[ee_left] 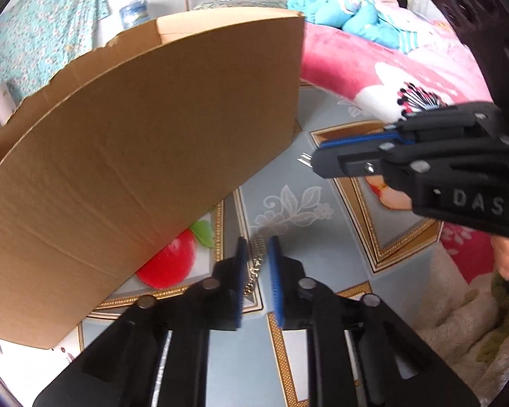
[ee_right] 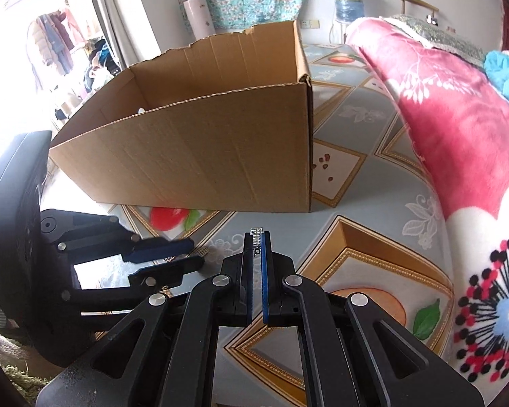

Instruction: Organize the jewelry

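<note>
**Helper:** What are you holding?

**Me:** My right claw (ee_right: 257, 237) is pinched tight on a small silvery piece (ee_right: 257, 231). Its ribbed end pokes out just past the tips. My left claw (ee_left: 258, 240) stands at a narrow gap, and a fine chain (ee_left: 254, 271) runs up the slot between the blue pads and shows a little beyond them. I cannot tell whether those pads actually bite on it.

**Helper:** Where does it all go?

**Me:** I'd judge into the cardboard box (ee_right: 203, 156). It stands open-topped on the patterned cover (ee_right: 356, 183), ahead of both claws, with the pink blanket (ee_right: 424, 101) off to the right. The near wall rises between my claws and the inside.

**Helper:** How do you do it cleanly?

**Me:** First I'd make sure of the chain by closing the left pads until nothing can slide. A chain that thin slips out of any slack. Then I'd lift both claws above the rim before moving forward, so the dangling length clears the cardboard edge and doesn't snag on it. Once over the open inside, I'd go low and let go one claw at a time, the silvery piece well apart from the chain so they don't tangle.
</note>
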Demonstrator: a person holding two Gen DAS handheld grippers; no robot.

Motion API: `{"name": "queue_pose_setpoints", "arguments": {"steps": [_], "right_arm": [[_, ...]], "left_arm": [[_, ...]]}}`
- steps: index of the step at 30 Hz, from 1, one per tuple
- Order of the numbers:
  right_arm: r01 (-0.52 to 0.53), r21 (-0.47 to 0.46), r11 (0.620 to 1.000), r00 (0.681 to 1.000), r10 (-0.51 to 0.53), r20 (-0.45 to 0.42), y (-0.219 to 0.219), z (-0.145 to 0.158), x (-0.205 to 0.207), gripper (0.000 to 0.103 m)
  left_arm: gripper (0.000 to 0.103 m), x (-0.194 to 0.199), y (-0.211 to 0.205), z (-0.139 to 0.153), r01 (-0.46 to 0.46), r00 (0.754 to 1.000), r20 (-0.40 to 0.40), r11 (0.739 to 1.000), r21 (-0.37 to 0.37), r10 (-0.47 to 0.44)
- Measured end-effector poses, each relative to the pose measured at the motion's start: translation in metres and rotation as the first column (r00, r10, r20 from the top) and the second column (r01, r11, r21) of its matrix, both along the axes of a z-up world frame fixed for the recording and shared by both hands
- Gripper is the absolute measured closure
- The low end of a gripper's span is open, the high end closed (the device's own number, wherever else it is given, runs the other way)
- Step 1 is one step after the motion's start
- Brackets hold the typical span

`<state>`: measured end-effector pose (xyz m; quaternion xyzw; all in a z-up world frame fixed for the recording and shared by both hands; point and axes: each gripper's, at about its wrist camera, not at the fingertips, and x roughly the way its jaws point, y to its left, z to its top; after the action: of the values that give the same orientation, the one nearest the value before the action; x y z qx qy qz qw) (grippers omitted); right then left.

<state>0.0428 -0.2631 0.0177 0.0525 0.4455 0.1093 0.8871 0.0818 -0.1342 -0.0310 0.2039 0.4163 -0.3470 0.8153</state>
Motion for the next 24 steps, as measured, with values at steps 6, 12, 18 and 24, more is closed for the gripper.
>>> {"name": "queue_pose_setpoints", "arguments": {"steps": [6,12,18,24], "right_arm": [[0.003,0.027,1.0,1.0,-0.003,0.007,-0.005,-0.001,0.0,0.101],[0.006,0.04,0.999,0.999,-0.007,0.032,-0.007,0.008,-0.008,0.101],[-0.023,0.063,0.998,0.993,0.016,0.113,-0.005,0.041,-0.022,0.101],[-0.092,0.07,0.993,0.962,0.07,0.265,0.002,0.092,-0.025,0.101]], "left_arm": [[0.096,-0.003,-0.004,-0.001,0.018,1.0,0.021,1.0,0.021,-0.019],[0.096,-0.01,0.005,0.012,0.011,0.999,0.041,1.0,0.007,-0.011],[0.096,-0.021,0.025,0.052,0.001,0.995,0.099,0.998,-0.062,0.005],[0.096,-0.022,0.049,0.12,-0.006,0.975,0.217,0.983,-0.182,0.046]]}}
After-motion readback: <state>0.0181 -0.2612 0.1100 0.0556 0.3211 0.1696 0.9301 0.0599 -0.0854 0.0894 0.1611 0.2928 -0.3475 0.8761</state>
